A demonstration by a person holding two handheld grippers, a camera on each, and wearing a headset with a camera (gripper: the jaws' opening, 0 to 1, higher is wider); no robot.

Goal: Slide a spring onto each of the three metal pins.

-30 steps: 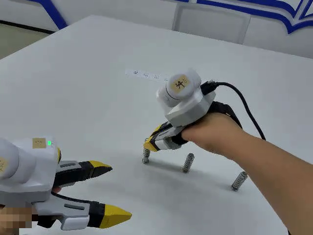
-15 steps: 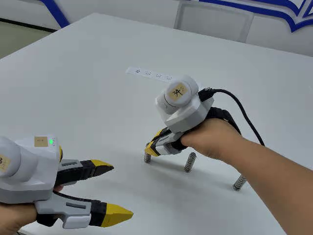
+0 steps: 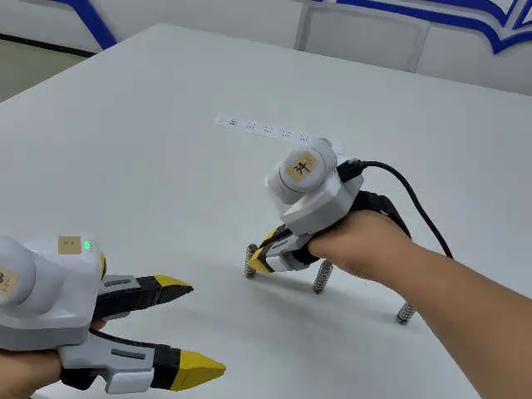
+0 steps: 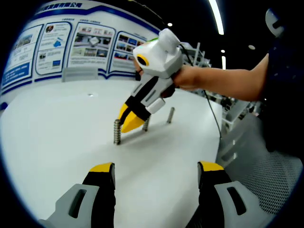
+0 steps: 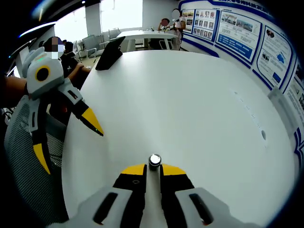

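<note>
Three upright pins stand on the white table (image 3: 150,166), each with a spring: the left spring (image 3: 249,259), the middle spring (image 3: 321,277) and the right spring (image 3: 405,312). My right gripper (image 3: 259,264) points down at the left one. In the right gripper view its yellow tips (image 5: 154,167) are closed around the top of that spring (image 5: 154,160). The left gripper view shows the right gripper (image 4: 128,124) touching the left spring (image 4: 117,132). My left gripper (image 3: 193,326) hovers open and holds nothing, low at the front left.
A flat white strip (image 3: 266,129) lies on the table beyond the pins. A black cable (image 3: 416,195) trails from the right gripper over the arm. A chair (image 3: 357,37) stands at the far edge. People sit at desks in the background.
The right gripper has come down a little, bringing its tips level with the left spring. The left gripper has stayed in place, open.
</note>
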